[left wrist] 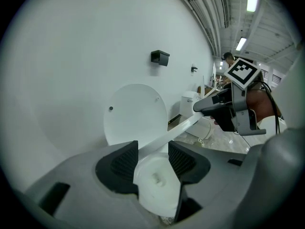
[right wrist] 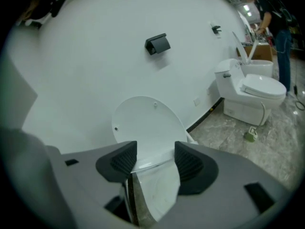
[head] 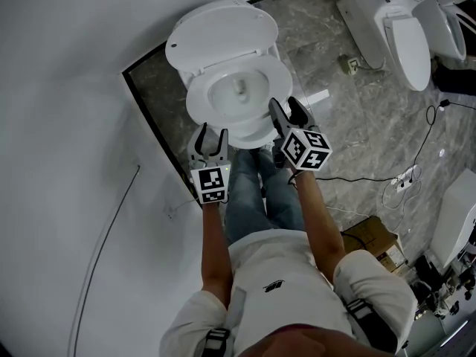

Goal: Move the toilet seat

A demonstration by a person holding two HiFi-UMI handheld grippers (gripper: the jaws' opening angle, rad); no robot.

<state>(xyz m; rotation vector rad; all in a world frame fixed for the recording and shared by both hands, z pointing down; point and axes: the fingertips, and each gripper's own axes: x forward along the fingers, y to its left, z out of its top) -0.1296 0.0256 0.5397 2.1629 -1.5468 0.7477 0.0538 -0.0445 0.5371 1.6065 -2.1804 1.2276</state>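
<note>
So the person's standing right in front of the toilet with both tongs on the toilet seat [head: 196, 110] — one on each side of its front rim. The left tongs [head: 211, 134] are clamped on the left front part. In the left gripper view the white rim runs edge-on between the two dark pads, and they're only partly closed because the rim fills the gap. The right tongs [head: 286, 108] have the right front part, and in the right gripper view the seat's white edge sits pinched between the pads the same way. From the left gripper view you can see the rim stretching like a bar from one pair of tongs straight across to the other, with the bowl [left wrist: 155, 180] showing just under it.

The lid [head: 222, 32] is up, leaning back against the white wall [head: 67, 125]. There's a small black fixture [right wrist: 157, 43] mounted on that wall above it. Off to the right a second toilet [head: 401, 21] stands on the grey marble floor [head: 357, 117], well apart — some cables [head: 413, 171] trail across the floor near it.
</note>
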